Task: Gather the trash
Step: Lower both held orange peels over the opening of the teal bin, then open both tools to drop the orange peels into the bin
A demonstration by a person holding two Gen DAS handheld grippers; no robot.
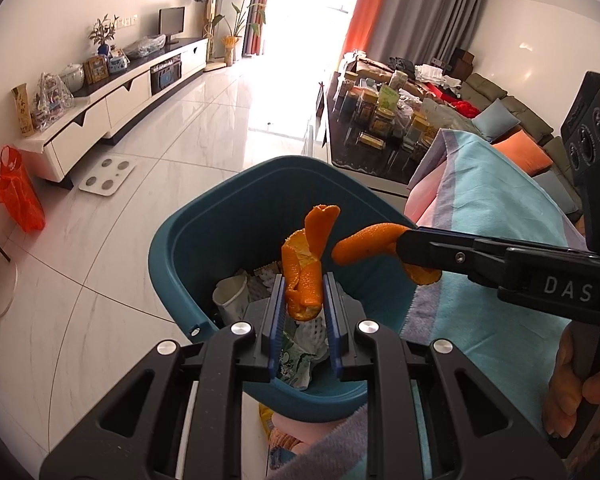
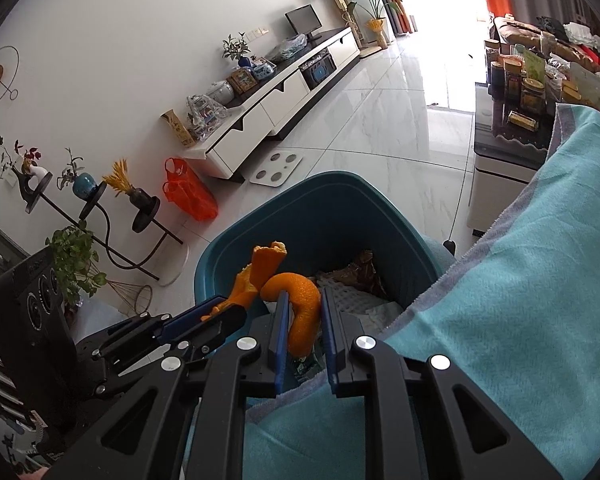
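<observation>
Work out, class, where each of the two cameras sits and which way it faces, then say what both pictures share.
Left wrist view: on the left claw, facing down into the teal bin; it grips an orange peel; the right claw and a hand show.
Right wrist view: on the right claw, facing the same bin from beside the blue towel, gripping a curled peel; the left claw shows.
Shared: bin, both peels, towel, white scale.

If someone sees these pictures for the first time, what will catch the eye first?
Bright orange peel stands out first, pinched in the left claw above the teal bin. A second peel, curled, sits in the right claw beside it. Behind, an orange bag glows on the white floor.
</observation>
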